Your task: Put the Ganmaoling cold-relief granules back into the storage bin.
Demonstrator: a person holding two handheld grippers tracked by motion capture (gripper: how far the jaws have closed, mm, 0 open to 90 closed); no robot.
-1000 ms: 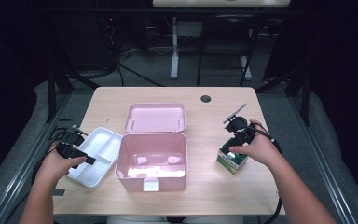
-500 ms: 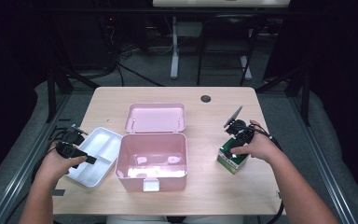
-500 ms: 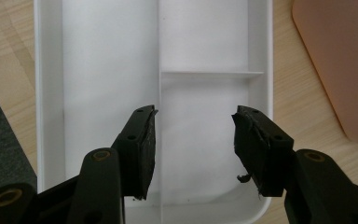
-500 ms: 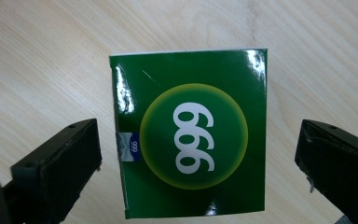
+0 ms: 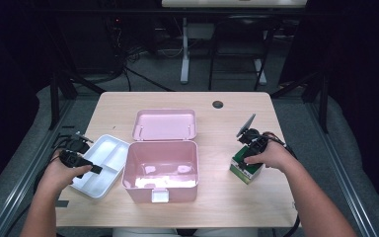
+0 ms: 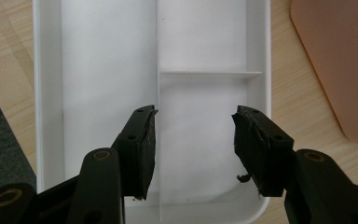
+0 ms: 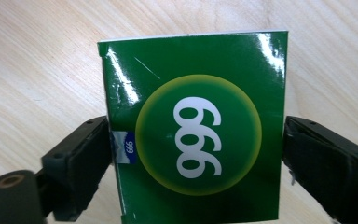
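Green carton (image 7: 193,126), marked "999", sits near the table's (image 5: 227,118) right edge, well apart from the pink box (image 5: 160,170). The right gripper (image 7: 193,154) straddles it: jaws spread, one pad at each side wall, the left one touching or nearly so, the right one with a thin gap. No squeeze is evident yet.

The box stands open at the table's middle, its lid (image 5: 164,124) lying flat behind it toward the far edge. A white tray (image 6: 158,74) lies beside the box, by the left edge. The left gripper (image 6: 193,149) hangs over the tray's divider, jaws parted and holding nothing.

Judgement: the step in hand is the grasp of the carton. To do it well, both pads should meet the side walls squarely and level, low enough on the carton to avoid tipping. Closure should be gentle, since thin card will likely buckle. The glossy faces may slip, so a straight lift is advised.
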